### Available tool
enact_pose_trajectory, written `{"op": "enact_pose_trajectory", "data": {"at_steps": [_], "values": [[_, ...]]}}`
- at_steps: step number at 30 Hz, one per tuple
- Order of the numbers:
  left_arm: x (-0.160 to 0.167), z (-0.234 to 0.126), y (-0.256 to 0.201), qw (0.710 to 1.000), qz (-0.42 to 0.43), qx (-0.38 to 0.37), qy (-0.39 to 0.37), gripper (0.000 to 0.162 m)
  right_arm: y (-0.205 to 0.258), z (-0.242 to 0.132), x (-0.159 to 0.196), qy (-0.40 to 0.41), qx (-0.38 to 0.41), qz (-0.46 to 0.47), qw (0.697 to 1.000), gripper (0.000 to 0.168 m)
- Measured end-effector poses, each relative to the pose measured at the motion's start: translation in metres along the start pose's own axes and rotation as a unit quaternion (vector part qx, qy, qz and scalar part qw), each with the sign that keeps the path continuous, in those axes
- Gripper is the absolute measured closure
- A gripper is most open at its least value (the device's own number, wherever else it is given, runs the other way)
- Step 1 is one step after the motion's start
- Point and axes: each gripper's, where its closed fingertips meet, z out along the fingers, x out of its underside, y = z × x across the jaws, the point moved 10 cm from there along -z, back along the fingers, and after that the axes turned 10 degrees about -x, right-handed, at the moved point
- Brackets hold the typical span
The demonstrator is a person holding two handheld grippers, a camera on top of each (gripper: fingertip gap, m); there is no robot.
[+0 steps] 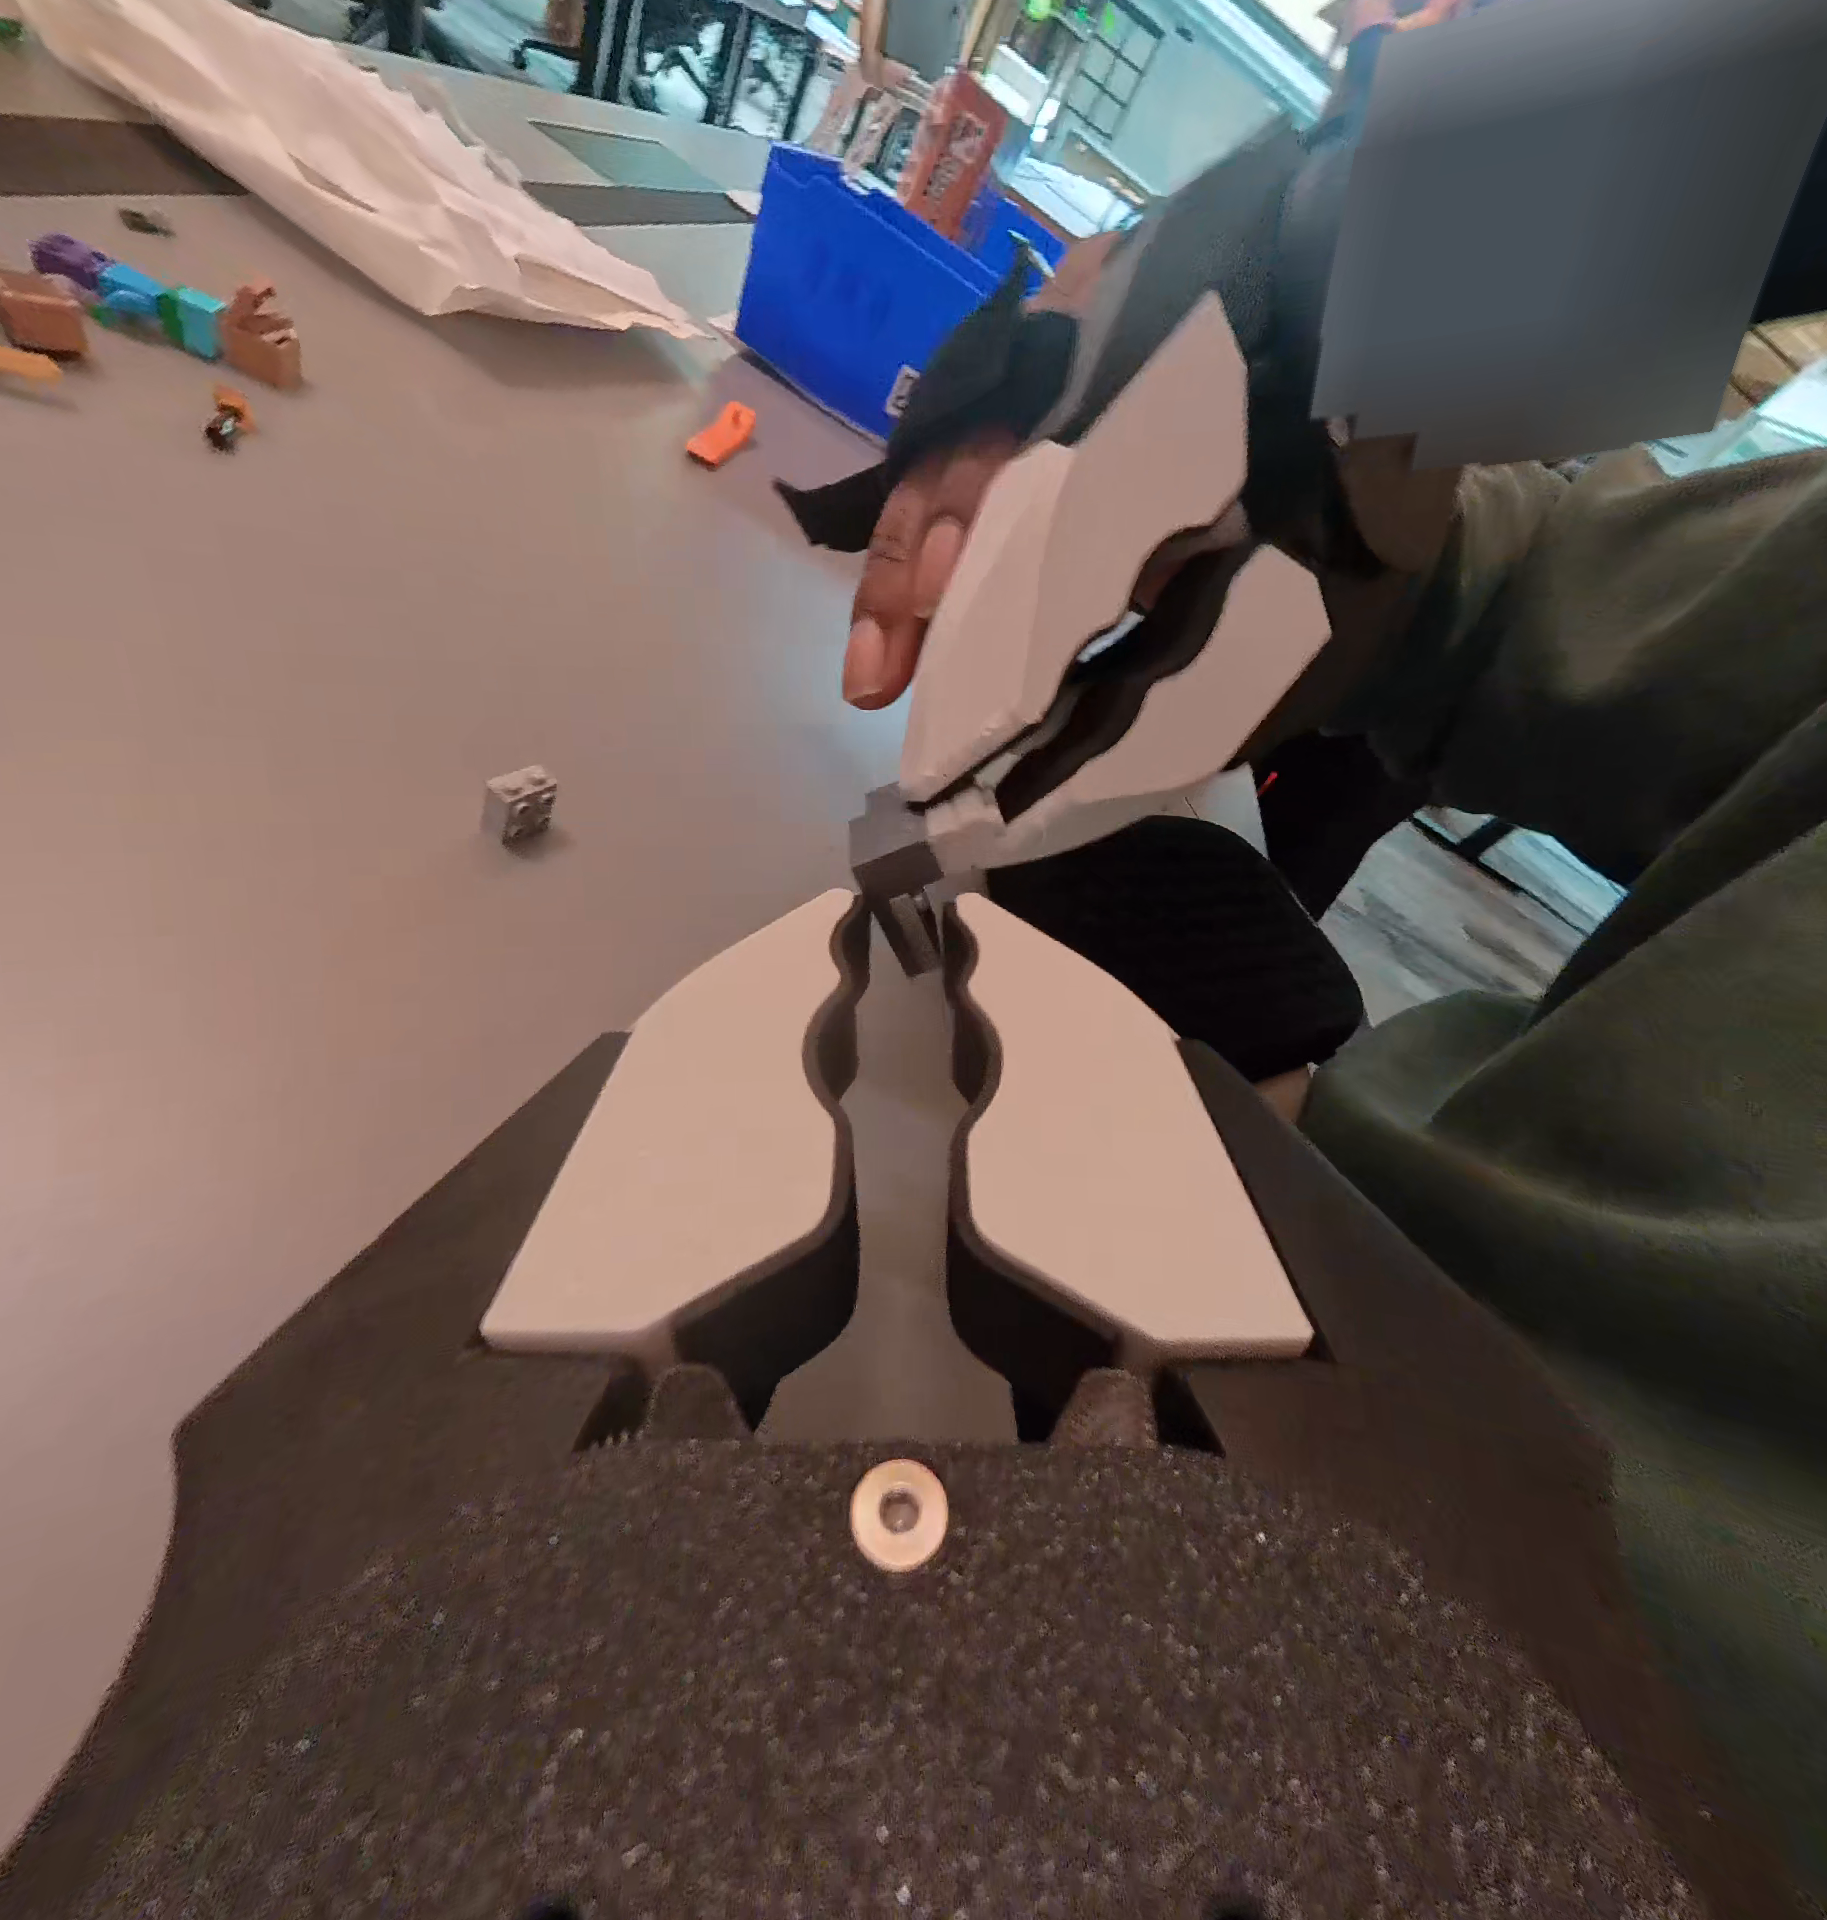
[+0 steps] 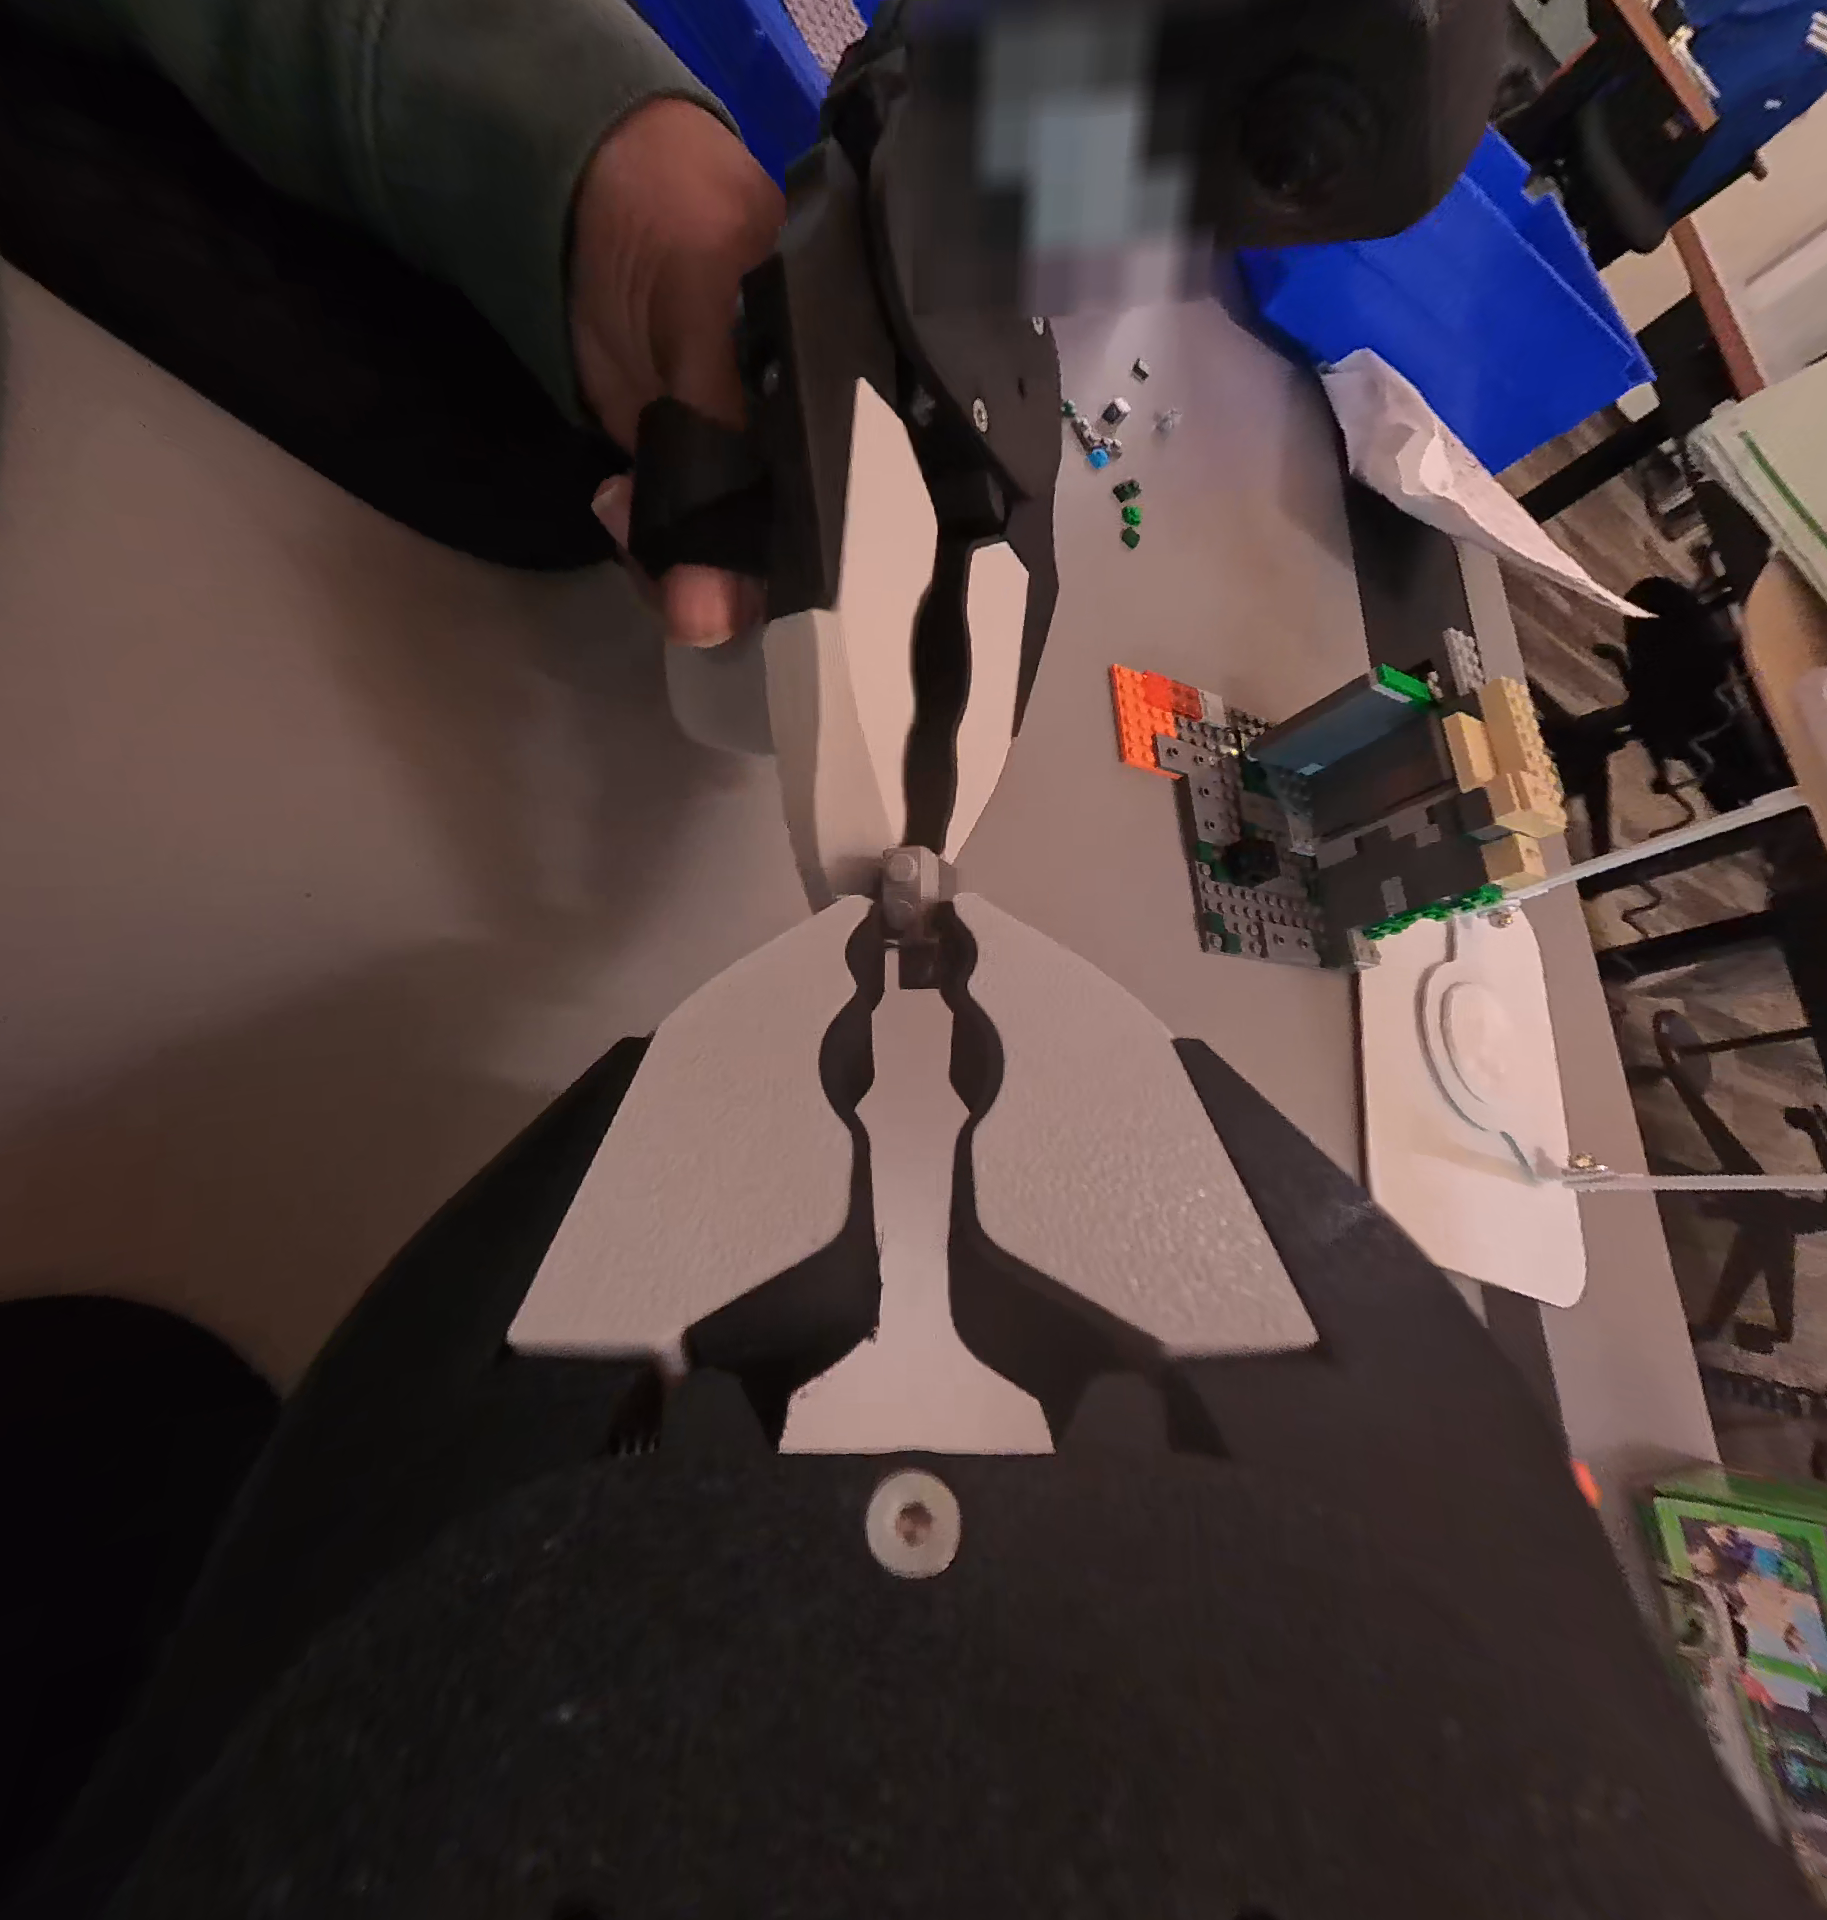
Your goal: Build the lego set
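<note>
Both grippers meet tip to tip above the grey table (image 1: 265, 935). In the left wrist view my left gripper (image 1: 904, 925) is shut on a small dark grey lego piece (image 1: 914, 940). That piece joins a grey brick (image 1: 888, 842) pinched by the right gripper (image 1: 935, 821), which comes in from the upper right. In the right wrist view my right gripper (image 2: 909, 940) is shut on the dark piece (image 2: 919, 971). The light grey studded brick (image 2: 907, 883) sits at the left gripper's (image 2: 914, 847) tips. The part-built lego model (image 2: 1366, 821) stands on the table to the right.
A loose grey brick (image 1: 521, 805), an orange piece (image 1: 722, 431) and a cluster of coloured pieces (image 1: 140, 312) lie on the table. White paper (image 1: 369, 177) and a blue bin (image 1: 857, 301) are at the back. Small loose pieces (image 2: 1111, 447), a white pad (image 2: 1470, 1091) and a booklet (image 2: 1761, 1683) lie nearby. Both grippers' tips are close together, under 4 cm apart. The part-built lego model (image 2: 1366, 821) is about equally far from each gripper, around 30 cm.
</note>
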Motion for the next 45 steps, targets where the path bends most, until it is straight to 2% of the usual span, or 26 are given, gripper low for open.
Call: {"op": "enact_pose_trajectory", "data": {"at_steps": [3, 7, 10, 13, 16, 22, 28, 31, 34, 45], "values": [[-0.003, -0.002, -0.004, 0.999, 0.046, -0.001, -0.016, 0.128, -0.008, -0.008, 0.001, -0.042, -0.033, 0.069, 0.996, 0.161], [-0.003, -0.004, -0.012, 0.979, 0.191, -0.069, -0.019, 0.121, -0.024, -0.018, 0.011, -0.086, -0.106, 0.213, 0.967, 0.161], [-0.001, 0.000, -0.021, 0.969, 0.238, -0.068, -0.025, 0.118, -0.029, -0.016, 0.013, -0.080, -0.148, 0.264, 0.950, 0.161], [-0.001, 0.001, -0.023, 0.967, 0.243, -0.067, -0.027, 0.121, -0.031, -0.009, 0.014, -0.059, -0.178, 0.269, 0.945, 0.161], [0.001, -0.001, -0.024, 0.965, 0.253, -0.072, -0.026, 0.135, -0.033, -0.004, 0.014, -0.058, -0.209, 0.280, 0.935, 0.161], [-0.001, -0.004, -0.020, 0.968, 0.238, -0.070, -0.034, 0.136, -0.036, -0.003, 0.018, -0.083, -0.209, 0.291, 0.930, 0.160], [-0.001, -0.006, -0.012, 0.979, 0.191, -0.049, -0.044, 0.136, -0.032, -0.007, 0.022, -0.095, -0.161, 0.267, 0.946, 0.146], [-0.001, -0.005, -0.011, 0.981, 0.182, -0.043, -0.047, 0.136, -0.029, -0.001, 0.026, -0.101, -0.161, 0.270, 0.944, 0.148], [0.000, -0.005, -0.011, 0.981, 0.184, -0.050, -0.043, 0.136, -0.027, 0.002, 0.028, -0.107, -0.159, 0.271, 0.943, 0.160], [0.006, 0.001, -0.007, 0.977, 0.201, -0.070, -0.018, 0.131, -0.032, 0.005, 0.038, -0.076, -0.196, 0.262, 0.942, 0.161]]}}
